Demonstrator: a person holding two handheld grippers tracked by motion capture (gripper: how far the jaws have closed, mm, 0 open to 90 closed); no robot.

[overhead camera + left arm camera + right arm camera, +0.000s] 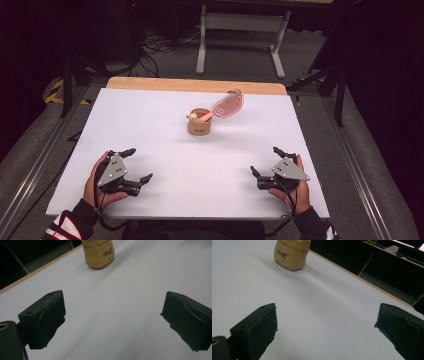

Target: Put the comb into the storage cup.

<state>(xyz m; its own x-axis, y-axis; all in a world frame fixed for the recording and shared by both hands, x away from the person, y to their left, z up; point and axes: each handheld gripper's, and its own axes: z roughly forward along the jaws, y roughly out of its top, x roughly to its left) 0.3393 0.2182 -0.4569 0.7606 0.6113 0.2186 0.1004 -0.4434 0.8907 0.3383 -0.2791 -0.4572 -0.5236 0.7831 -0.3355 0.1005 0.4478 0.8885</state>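
The white bench (165, 200) is the largest thing here, and everything else is best placed against the small tan pouch (199, 123) that stands upright near its middle, a little toward the far wooden edge. A bare sweep of bench lies between the pouch and the person, which leaves room to bring both tools in without knocking anything.

The pouch serves as a holder: a pink hairbrush (227, 104) stands in it handle-down, its oval head leaning out up and to the right of the pouch rim. That lean is probably just the brush resting against the soft rim, since the pouch is too shallow to keep it upright. In the gripper views the pouch shows as a squat tan tub (98, 253) (291, 255) with dark lettering on its side.

The left gripper (137, 165) rests on the bench well to the near left of the pouch, jaws spread wide with nothing between them. The right gripper (265, 161) lies well to the near right of the pouch, its jaws likewise apart and empty. Both point roughly toward the pouch, a posture that reads as waiting before a reach, one tool likely to steady the pouch while the other deals with the brush.
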